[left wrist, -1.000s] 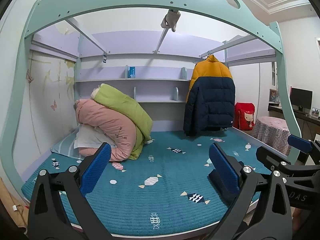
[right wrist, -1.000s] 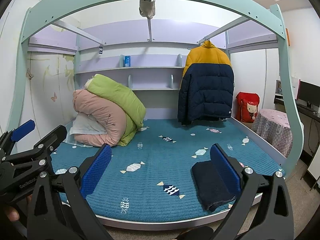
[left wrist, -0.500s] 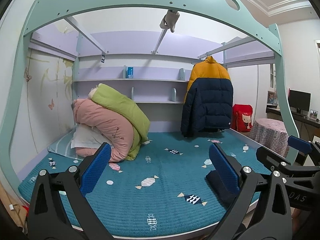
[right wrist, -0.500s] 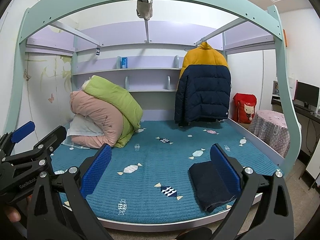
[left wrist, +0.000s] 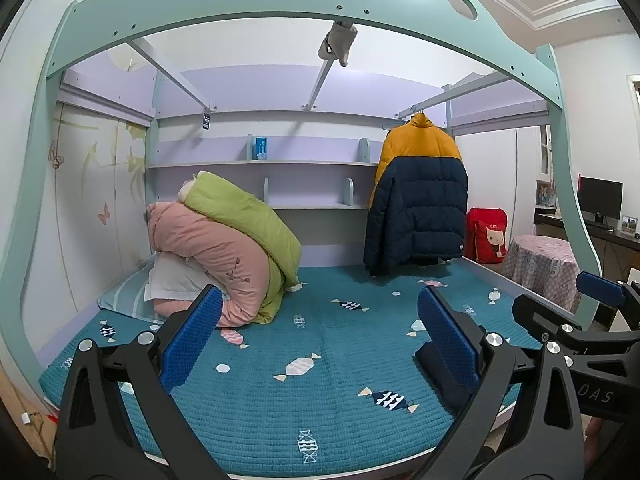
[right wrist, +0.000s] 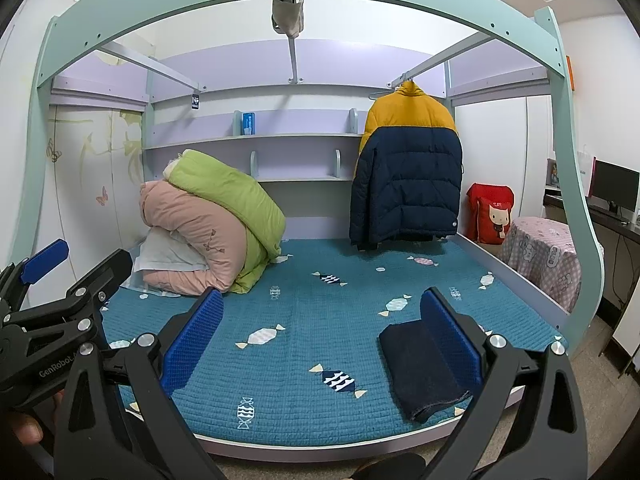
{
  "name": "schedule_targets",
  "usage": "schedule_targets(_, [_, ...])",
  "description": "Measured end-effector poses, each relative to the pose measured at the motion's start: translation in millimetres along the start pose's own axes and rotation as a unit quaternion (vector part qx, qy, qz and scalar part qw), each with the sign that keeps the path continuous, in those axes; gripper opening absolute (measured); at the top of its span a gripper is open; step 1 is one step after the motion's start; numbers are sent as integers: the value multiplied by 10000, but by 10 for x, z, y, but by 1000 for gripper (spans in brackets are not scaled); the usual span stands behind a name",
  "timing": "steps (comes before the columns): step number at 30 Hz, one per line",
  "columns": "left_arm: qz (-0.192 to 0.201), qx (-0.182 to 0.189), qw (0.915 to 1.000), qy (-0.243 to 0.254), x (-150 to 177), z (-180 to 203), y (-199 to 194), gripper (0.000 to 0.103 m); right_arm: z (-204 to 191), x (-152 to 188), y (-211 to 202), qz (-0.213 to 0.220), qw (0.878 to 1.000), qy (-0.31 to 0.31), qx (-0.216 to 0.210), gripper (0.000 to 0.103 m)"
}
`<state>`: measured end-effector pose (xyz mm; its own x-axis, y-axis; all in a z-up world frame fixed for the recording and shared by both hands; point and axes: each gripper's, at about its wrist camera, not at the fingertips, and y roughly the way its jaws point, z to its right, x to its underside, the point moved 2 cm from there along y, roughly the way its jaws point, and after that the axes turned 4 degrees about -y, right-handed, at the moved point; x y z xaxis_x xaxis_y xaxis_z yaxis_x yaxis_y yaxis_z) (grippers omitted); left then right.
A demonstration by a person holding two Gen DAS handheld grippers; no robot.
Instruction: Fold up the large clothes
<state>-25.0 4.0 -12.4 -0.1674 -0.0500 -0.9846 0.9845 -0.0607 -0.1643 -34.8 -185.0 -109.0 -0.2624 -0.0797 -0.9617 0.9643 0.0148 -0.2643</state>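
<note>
Left wrist view. We hold the left gripper point(left wrist: 320, 340) in front of the bed's near edge, its two blue-padded fingers point(left wrist: 191, 340) spread wide with nothing between them. Beyond them lies the teal mattress cover point(left wrist: 320, 360) printed with candy shapes. A folded dark garment point(left wrist: 434, 364) rests on it near the front right corner, partly hidden behind the right-hand pad. A yellow and navy puffer jacket point(left wrist: 418, 200) hangs from a rail at the far right of the bed. Rolled pink and green quilts point(left wrist: 224, 240) are piled over a white pillow point(left wrist: 176, 280) at the far left. The right gripper point(left wrist: 580, 312) enters at the right edge of this view; we cannot tell its spread from here. A red bag point(left wrist: 488, 236) and a table with a pink cloth point(left wrist: 540, 264) stand beside the bed, a monitor point(left wrist: 600, 200) behind them.

Right wrist view. We hold the right gripper point(right wrist: 324, 340) likewise short of the bed, pads wide apart and holding nothing. The folded dark garment point(right wrist: 424, 368) shows fully here, lying flat at the mattress's front right, just behind the right pad. The jacket point(right wrist: 406, 168) hangs at the back right, well apart from both grippers. The left gripper point(right wrist: 60, 280) juts in from the left edge.
</note>
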Motion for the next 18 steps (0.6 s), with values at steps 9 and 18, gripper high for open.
schedule_targets(9, [32, -15, 10000, -5, -10, 21, -7, 98, 14, -14, 7, 6, 10000, 4, -13, 95])
schedule_targets(18, [37, -23, 10000, -8, -13, 31, -13, 98, 25, -20, 8, 11, 10000, 3, -19, 95])
